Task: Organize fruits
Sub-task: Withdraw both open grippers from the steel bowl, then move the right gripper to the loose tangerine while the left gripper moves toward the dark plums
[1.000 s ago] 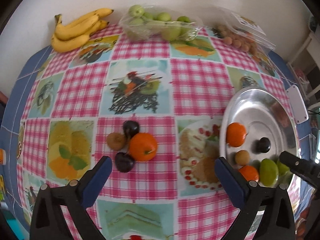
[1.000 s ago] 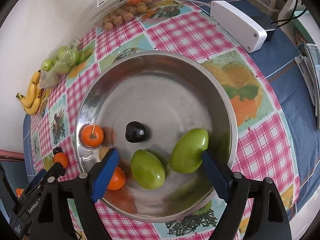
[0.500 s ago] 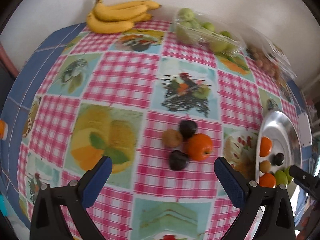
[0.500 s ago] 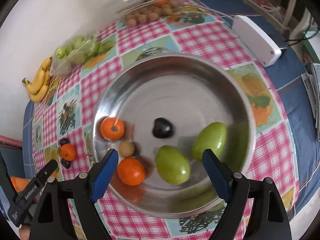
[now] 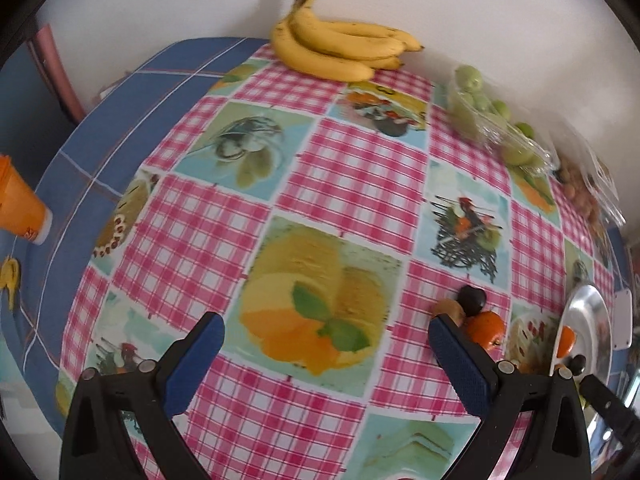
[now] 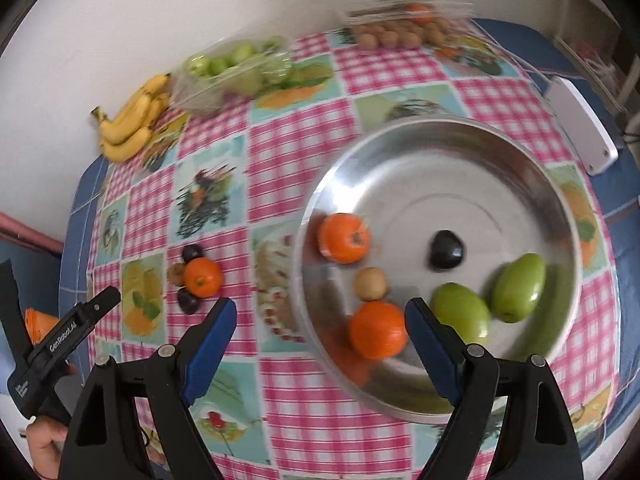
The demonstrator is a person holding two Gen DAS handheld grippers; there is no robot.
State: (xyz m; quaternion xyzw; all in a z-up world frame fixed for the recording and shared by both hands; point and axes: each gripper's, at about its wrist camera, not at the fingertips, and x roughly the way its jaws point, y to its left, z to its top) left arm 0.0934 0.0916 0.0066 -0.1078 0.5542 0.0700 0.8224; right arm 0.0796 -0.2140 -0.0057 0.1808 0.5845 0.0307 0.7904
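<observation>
So both my grippers are wide apart and empty — left gripper (image 5: 326, 346) over the tablecloth (image 5: 360, 168), right gripper (image 6: 320, 320) above the steel bowl (image 6: 460, 152) edge.

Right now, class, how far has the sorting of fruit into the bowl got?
Done: six fruits lie in the bowl, among them an orange and two green fruits. In hand: nothing; left gripper and right gripper are both open and empty. Left: a cluster of one orange and three small fruits on the cloth.
</observation>
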